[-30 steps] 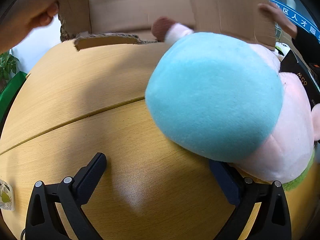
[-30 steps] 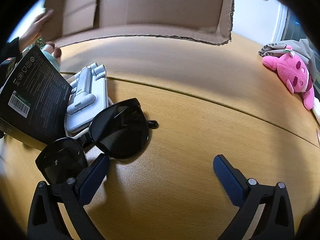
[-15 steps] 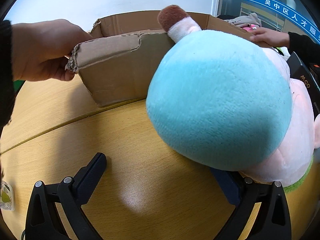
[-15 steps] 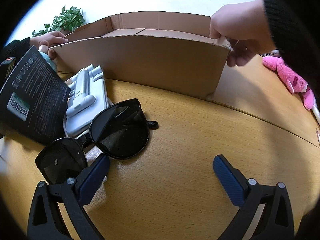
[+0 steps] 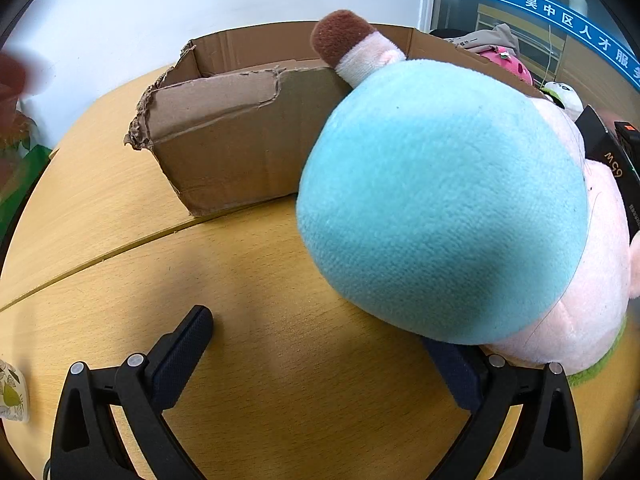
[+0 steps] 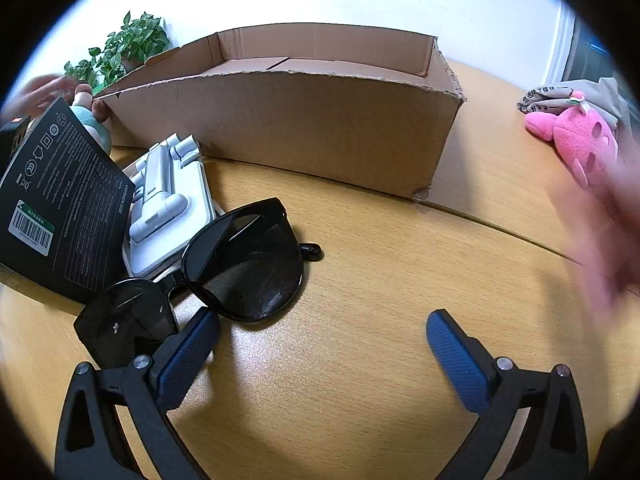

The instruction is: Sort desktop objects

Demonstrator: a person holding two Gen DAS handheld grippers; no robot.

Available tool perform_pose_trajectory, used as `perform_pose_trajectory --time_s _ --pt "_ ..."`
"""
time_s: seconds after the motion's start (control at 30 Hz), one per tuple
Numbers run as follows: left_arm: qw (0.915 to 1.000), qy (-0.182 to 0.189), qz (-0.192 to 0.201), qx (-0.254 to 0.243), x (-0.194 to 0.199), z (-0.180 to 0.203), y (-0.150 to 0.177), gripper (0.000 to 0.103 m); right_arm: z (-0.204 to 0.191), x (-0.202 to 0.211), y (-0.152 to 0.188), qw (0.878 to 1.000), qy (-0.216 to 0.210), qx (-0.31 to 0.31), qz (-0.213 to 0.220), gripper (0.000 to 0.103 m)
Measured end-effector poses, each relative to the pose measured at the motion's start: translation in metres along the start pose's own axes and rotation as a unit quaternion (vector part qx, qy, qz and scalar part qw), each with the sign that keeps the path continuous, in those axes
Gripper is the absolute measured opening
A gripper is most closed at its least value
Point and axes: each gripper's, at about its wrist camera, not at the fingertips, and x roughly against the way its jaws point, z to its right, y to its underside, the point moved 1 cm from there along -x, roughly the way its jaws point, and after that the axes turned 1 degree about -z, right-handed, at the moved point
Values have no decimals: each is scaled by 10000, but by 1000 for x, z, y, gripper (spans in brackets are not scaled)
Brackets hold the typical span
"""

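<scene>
An open cardboard box [image 5: 236, 148] stands on the wooden table [image 5: 280, 380]; it also shows in the right wrist view [image 6: 304, 120]. A big blue and pink plush toy [image 5: 444, 208] lies right in front of my left gripper [image 5: 320, 344], which is open, its right finger partly under the plush. My right gripper [image 6: 324, 336] is open and empty; its left finger lies beside black sunglasses [image 6: 208, 276]. A white folding stand [image 6: 168, 204] and a black package [image 6: 60, 208] lie left of the sunglasses.
A pink plush toy [image 6: 580, 144] with grey cloth lies at the far right of the table. A potted plant [image 6: 120, 48] stands behind the box. A blurred hand [image 6: 600, 232] shows at right, another hand [image 6: 44, 88] at far left.
The hands set the cardboard box down upright on the table behind the objects and let go of it; they are pulling away. Both grippers have stayed put.
</scene>
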Motion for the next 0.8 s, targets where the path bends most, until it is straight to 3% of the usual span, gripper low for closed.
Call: perform_pose_trajectory --time_s 0.63,0.8 --pt "9999 -90 5 102 -3 -3 -1 103 3 8 -2 9995 172 -254 -12 103" --pt "9992 -188 -229 255 11 -8 17 103 3 13 2 9986 67 -130 -508 103"
